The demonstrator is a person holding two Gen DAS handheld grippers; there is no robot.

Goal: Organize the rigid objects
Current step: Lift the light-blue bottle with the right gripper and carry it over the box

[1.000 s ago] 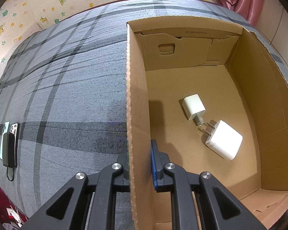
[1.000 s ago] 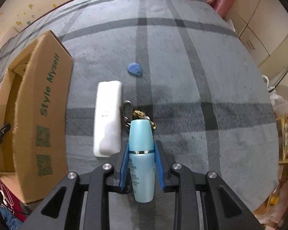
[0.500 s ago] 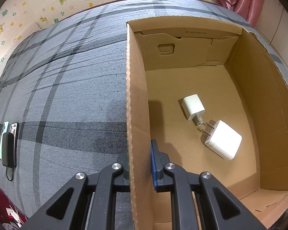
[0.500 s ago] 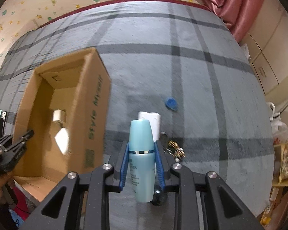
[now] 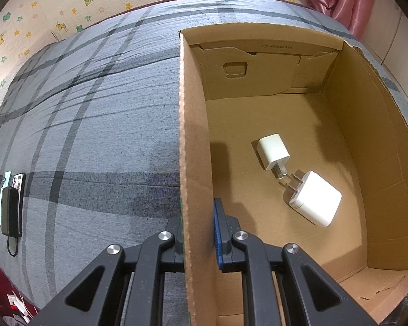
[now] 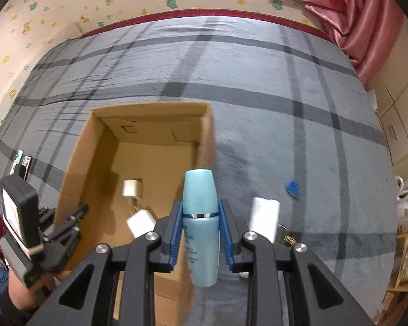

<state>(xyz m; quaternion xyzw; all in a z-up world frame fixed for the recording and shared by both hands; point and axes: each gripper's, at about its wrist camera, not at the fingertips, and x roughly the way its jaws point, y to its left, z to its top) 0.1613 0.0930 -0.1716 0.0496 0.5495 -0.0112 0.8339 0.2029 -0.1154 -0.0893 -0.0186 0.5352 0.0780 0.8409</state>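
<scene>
My left gripper [image 5: 197, 225] is clamped on the left side wall of the cardboard box [image 5: 193, 125], one finger outside against the wall, the blue-padded finger inside. The box sits open-topped on the grey plaid bedspread [image 5: 89, 125].

On the box floor lie two white chargers. The small charger [image 5: 272, 152] is nearer the far wall; the large charger [image 5: 315, 201] is nearer me and to the right. Their prongs point toward each other, tips very close; I cannot tell whether they touch.

My right gripper [image 6: 201, 214] is closed on a light blue bottle [image 6: 201, 225], blue pads pressing its sides just around the silver band. The bottle stands lengthwise between the fingers, rounded cap end pointing away from me. It is held in the air above the box's right wall, near its front corner.

From the right wrist view, the left gripper [image 6: 80, 217] shows at the box's left wall, with a device carrying a small screen [image 6: 16, 212] mounted on it.

Still out on the bedspread, right of the box: a white oblong object [image 6: 265, 217], a blue teardrop-shaped tag [image 6: 293, 187] beyond it, and something brassy, probably keys [image 6: 287, 240], partly hidden behind my gripper finger.

Far left on the bedspread: two phones [image 5: 12, 187] side by side with a dark power bank [image 5: 11, 212] lying on them.
</scene>
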